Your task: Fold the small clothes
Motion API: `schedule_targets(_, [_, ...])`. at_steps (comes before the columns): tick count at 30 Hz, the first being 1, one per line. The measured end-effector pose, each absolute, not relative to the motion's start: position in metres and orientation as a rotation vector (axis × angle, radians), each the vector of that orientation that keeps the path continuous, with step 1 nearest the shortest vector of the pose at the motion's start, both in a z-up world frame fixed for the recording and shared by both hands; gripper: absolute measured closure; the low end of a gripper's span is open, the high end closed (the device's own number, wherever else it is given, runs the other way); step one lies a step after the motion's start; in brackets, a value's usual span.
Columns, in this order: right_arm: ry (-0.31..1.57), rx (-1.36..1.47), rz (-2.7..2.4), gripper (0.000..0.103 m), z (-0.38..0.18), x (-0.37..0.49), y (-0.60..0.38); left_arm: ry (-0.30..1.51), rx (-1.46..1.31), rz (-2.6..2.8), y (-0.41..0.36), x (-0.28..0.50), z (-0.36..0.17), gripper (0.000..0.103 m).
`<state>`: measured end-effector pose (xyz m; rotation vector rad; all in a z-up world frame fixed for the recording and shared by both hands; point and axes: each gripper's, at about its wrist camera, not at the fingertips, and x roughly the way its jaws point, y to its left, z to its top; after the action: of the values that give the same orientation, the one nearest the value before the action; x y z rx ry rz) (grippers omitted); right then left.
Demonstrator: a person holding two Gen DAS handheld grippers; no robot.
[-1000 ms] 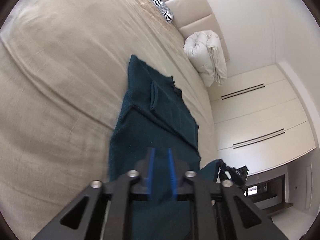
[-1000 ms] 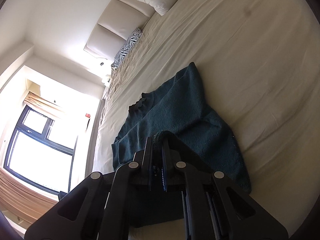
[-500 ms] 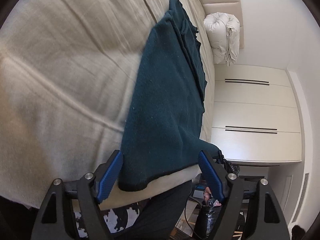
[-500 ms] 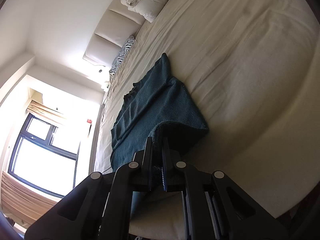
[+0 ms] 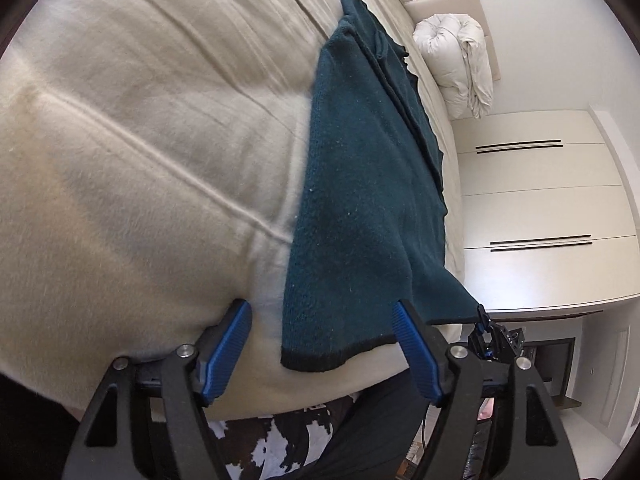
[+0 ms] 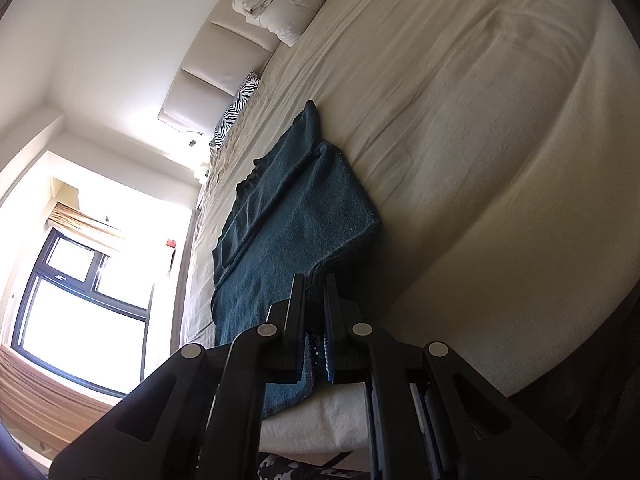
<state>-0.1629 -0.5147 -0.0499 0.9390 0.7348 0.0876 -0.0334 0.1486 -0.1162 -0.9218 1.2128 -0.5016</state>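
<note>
A dark teal knit garment (image 5: pixel 360 184) lies lengthwise on the beige bed (image 5: pixel 140 140), its near hem hanging over the bed's front edge. My left gripper (image 5: pixel 322 316) is open and empty, its blue pads (image 5: pixel 230 344) on either side of the hem's left corner without touching it. In the right wrist view the garment (image 6: pixel 288 224) stretches away from me. My right gripper (image 6: pixel 314 288) is shut on the garment's near right corner at the bed edge. That gripper also shows in the left wrist view (image 5: pixel 496 340).
A white folded duvet (image 5: pixel 460 56) and a zebra pillow (image 6: pixel 236 108) lie by the padded headboard (image 6: pixel 212 84). White wardrobe doors (image 5: pixel 540 208) stand to the right. A bright window (image 6: pixel 80 304) is on the left. A black-and-white rug (image 5: pixel 280 444) lies below the bed edge.
My left gripper has opened and let go of the garment, then dropped back to the bed's front edge. My right gripper has pulled its corner toward the edge, still shut on it.
</note>
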Motion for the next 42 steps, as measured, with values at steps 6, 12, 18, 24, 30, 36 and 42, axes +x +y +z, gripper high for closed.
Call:
schedule_targets(6, [0.737, 0.950, 0.095, 0.096, -0.050, -0.170, -0.513, 1.069, -1.096, -0.653, 0.167, -0.032, -0.135, 0.028])
schedule_targets(12, [0.738, 0.965, 0.094, 0.096, -0.053, -0.174, -0.511, 1.082, -0.988, -0.753, 0.136, -0.032, -0.122, 0.039])
schedule_targets(18, [0.733, 0.965, 0.099, 0.096, -0.051, -0.174, -0.511, 1.129, -1.034, -0.705, 0.147, -0.040, -0.136, 0.073])
schedule_targets(24, [0.734, 0.966, 0.096, 0.096, -0.052, -0.175, -0.511, 1.148, -1.018, -0.682, 0.145, -0.045, -0.133, 0.086])
schedule_targets(30, [0.744, 0.957, 0.088, 0.096, -0.055, -0.175, -0.510, 1.144, -0.970, -0.646, 0.145, -0.045, -0.125, 0.096])
schedule_targets(36, [0.763, 0.926, 0.063, 0.096, -0.053, -0.174, -0.508, 1.100, -0.956, -0.641, 0.149, -0.042, -0.102, 0.097])
schedule_targets(42, [0.767, 0.911, 0.078, 0.096, -0.045, -0.169, -0.506, 1.005, -1.023, -0.680, 0.158, -0.031, -0.070, 0.097])
